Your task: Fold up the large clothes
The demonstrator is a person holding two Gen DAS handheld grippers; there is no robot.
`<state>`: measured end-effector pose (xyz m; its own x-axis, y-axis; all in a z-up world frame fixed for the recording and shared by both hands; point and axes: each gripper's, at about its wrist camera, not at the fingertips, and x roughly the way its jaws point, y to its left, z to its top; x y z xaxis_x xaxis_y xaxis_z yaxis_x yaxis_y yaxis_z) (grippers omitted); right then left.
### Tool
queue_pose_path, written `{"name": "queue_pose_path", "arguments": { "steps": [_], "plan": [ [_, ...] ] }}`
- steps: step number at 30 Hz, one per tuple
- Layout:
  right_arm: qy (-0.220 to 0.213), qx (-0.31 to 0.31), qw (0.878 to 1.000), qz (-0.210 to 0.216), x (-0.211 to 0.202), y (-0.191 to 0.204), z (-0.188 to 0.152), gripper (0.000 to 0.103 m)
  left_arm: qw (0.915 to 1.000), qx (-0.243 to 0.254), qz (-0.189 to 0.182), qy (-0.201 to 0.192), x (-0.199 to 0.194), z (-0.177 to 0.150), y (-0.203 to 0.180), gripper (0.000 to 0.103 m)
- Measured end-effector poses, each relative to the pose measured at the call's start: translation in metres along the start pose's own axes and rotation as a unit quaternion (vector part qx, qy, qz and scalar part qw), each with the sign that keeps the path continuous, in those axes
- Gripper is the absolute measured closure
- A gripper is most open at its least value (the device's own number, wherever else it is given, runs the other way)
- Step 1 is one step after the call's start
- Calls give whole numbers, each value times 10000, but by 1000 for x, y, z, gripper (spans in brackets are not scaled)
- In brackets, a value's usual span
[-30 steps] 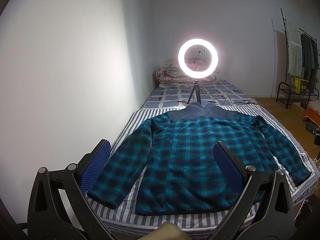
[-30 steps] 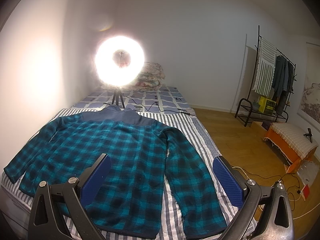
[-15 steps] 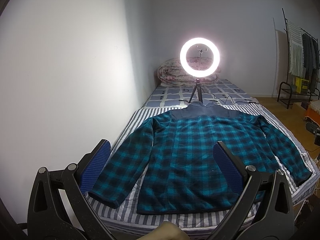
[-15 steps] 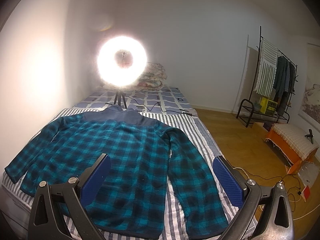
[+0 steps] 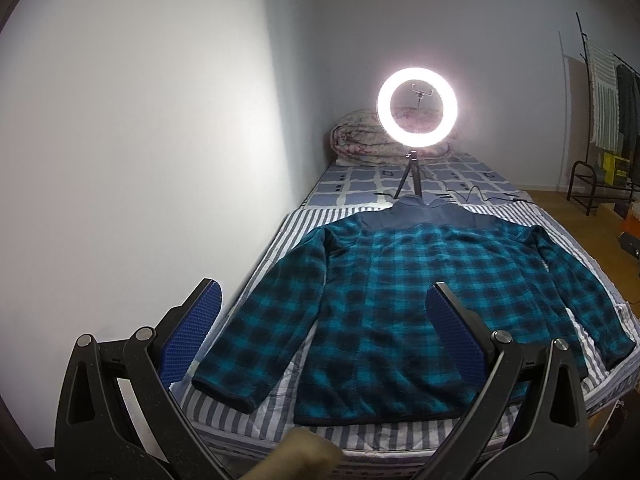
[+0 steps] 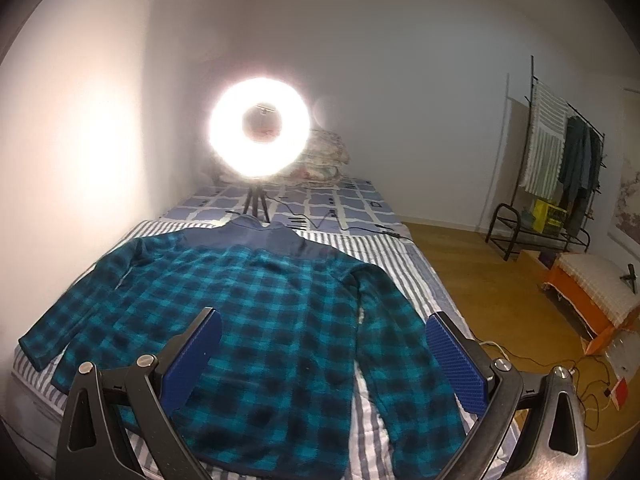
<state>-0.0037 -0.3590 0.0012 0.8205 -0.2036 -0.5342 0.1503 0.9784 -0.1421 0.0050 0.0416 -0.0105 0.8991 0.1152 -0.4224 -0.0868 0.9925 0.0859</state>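
A teal and black plaid fleece jacket point(image 5: 404, 300) with a navy collar lies spread flat on the striped bed sheet point(image 5: 280, 424), sleeves out to both sides, hem toward me. It also shows in the right wrist view point(image 6: 264, 320). My left gripper point(image 5: 324, 312) is open and empty, held above the bed's near end over the jacket's left sleeve and hem. My right gripper point(image 6: 324, 344) is open and empty, held above the jacket's right half near its right sleeve point(image 6: 400, 360).
A lit ring light on a small tripod point(image 5: 416, 114) stands on the bed behind the collar, with cables point(image 6: 320, 220) beside it. A rolled quilt point(image 5: 360, 140) lies at the head. A wall runs along the left. A clothes rack point(image 6: 560, 168) and an orange stool point(image 6: 592, 292) stand on the wooden floor at right.
Both views have shifted slightly; the jacket sits a little farther right and lower in each. Both grippers stay open and the jacket has not moved.
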Motion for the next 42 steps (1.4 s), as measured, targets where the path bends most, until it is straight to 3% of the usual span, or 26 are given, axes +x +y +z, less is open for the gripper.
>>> {"name": "queue_pose_path", "arguments": {
  "steps": [5, 9, 12, 18, 20, 24, 27, 30, 36, 38, 42],
  "plan": [
    [-128, -143, 9997, 162, 5, 18, 6, 2, 9997, -155, 88, 166, 11, -7, 21, 0],
    [-256, -106, 9985, 473, 9, 30, 8, 2, 9979, -539, -135, 318, 28, -19, 52, 0],
    [-218, -250, 9975, 624, 14, 41, 10, 2, 9949, -815, -33, 589, 44, -28, 76, 0],
    [-41, -466, 9950, 885, 25, 55, 9, 2, 9842, -1111, 69, 1376, 73, -60, 114, 22],
    [56, -408, 9939, 1019, 28, 56, 10, 2, 9754, -1420, -17, 1688, 85, -75, 128, 29],
    [155, -358, 9909, 1286, 30, 62, 11, 2, 9403, -2462, -284, 2331, 112, -110, 159, 43],
    [102, -545, 9894, 1342, 25, 70, 8, 2, 9120, -3072, -361, 2694, 132, -139, 176, 44],
    [60, -722, 9882, 1351, 20, 76, 4, 2, 8958, -3355, -394, 2887, 145, -155, 184, 44],
    [70, -879, 9872, 1327, 18, 79, -4, 2, 8707, -3854, -270, 3042, 168, -177, 195, 44],
    [91, -873, 9873, 1325, 18, 77, -5, 2, 8695, -3848, -197, 3091, 176, -180, 195, 44],
    [114, -838, 9875, 1329, 19, 74, -5, 2, 8760, -3629, 31, 3177, 194, -180, 192, 44]
  ]
}}
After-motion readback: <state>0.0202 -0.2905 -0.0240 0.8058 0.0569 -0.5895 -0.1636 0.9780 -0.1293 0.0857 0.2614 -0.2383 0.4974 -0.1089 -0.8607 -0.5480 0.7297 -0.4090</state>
